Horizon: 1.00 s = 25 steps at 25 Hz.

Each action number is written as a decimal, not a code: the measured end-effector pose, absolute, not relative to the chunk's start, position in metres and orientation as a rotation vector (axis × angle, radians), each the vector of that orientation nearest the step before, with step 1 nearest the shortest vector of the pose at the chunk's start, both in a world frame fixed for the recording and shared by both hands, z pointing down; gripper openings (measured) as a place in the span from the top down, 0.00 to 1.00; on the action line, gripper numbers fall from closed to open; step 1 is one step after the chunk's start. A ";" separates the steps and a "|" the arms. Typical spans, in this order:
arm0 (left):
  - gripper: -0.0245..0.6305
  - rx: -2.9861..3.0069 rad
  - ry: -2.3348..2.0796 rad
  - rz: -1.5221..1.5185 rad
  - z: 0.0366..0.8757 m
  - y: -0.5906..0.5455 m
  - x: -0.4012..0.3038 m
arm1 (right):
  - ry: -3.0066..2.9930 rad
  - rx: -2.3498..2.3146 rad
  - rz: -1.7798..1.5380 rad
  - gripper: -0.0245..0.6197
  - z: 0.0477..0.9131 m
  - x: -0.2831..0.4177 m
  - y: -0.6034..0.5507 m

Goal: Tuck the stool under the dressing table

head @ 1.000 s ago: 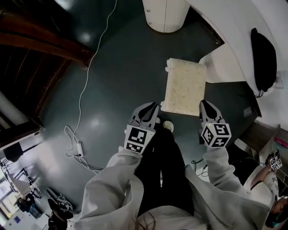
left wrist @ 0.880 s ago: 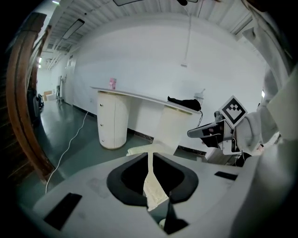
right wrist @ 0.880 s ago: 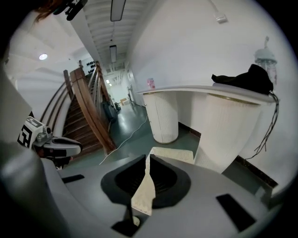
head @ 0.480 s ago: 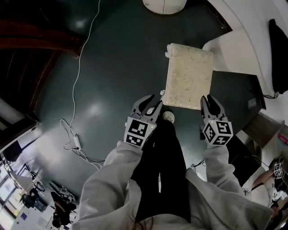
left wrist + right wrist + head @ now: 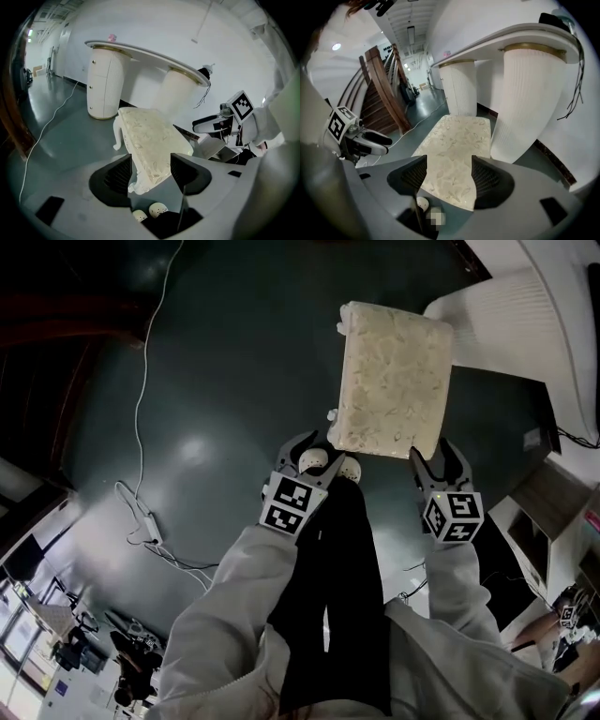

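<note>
The stool (image 5: 392, 381) stands on the dark floor (image 5: 234, 381), its far right side just beside a pedestal of the dressing table (image 5: 506, 315) (not yet tucked under). Both claws are released, their jaws just opened. The left claw (image 5: 307, 448) straddles the seat's near left corner and the right claw (image 5: 437, 457) its near right corner.

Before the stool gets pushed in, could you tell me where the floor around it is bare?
Bare floor runs between the stool and the white cable on the left. It is crowded on the right, where the stool stands close beside the dressing table's pedestal.
</note>
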<state>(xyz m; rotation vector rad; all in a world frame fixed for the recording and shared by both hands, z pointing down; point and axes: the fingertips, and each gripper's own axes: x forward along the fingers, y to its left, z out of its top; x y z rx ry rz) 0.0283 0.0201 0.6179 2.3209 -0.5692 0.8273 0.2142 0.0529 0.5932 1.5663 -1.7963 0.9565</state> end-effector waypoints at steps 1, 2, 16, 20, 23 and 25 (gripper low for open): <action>0.60 2.313 -0.559 0.836 0.624 0.024 0.030 | -1.787 1.543 0.944 0.41 0.600 0.216 0.058; 0.60 2.307 -0.546 0.845 0.631 0.028 0.032 | -1.778 1.522 0.934 0.40 0.606 0.217 0.063; 0.59 2.264 -0.474 0.984 0.709 0.073 0.049 | -1.684 1.384 1.000 0.30 0.684 0.240 0.122; 0.59 2.261 -0.495 1.004 0.721 0.071 0.053 | -1.685 1.380 1.004 0.30 0.696 0.247 0.120; 0.59 2.271 -0.485 1.016 0.725 0.069 0.057 | -1.715 1.348 1.030 0.31 0.702 0.247 0.117; 0.59 2.281 -0.474 1.013 0.726 0.068 0.059 | -1.740 1.322 1.054 0.33 0.704 0.245 0.117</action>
